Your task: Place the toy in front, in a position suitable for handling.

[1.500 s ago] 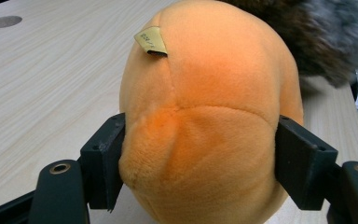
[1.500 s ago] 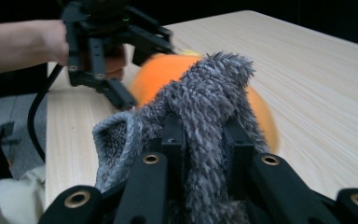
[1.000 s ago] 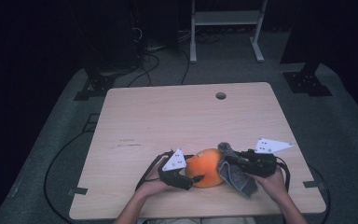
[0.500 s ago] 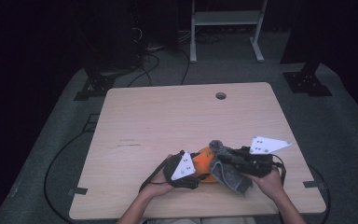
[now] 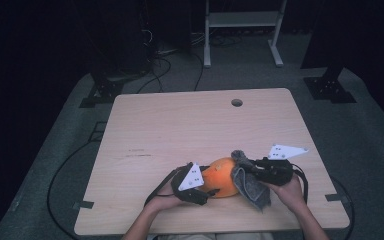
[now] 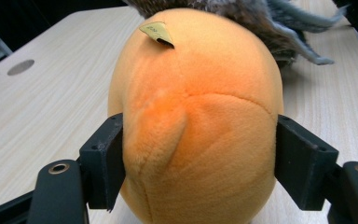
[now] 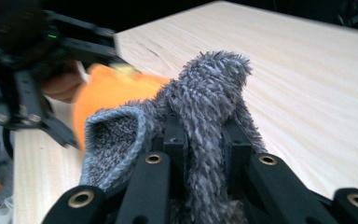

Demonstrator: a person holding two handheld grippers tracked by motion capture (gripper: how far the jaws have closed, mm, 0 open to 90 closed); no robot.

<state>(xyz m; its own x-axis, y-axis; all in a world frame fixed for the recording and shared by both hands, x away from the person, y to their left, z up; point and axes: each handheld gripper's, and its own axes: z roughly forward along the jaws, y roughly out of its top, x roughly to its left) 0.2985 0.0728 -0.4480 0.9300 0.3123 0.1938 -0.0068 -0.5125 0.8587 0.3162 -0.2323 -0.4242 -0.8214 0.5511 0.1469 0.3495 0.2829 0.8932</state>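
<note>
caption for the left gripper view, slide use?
Left gripper clasps an orange plush toy on the wooden table, grey fuzzy cloth draped behind it.

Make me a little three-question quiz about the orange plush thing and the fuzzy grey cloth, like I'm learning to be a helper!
1. True or false: the orange plush toy sits between the jaws of the left gripper.
2. What does the right gripper clamp?
A. a paper tag
B. a fuzzy grey cloth
C. a cable
3. Fill the gap: in the high view, the grey cloth lies against the plush toy's ____ side.

Key
1. True; the pads stand at both its sides.
2. B; the jaws are shut on it.
3. Right; the toy rests on the wooden table.
</note>
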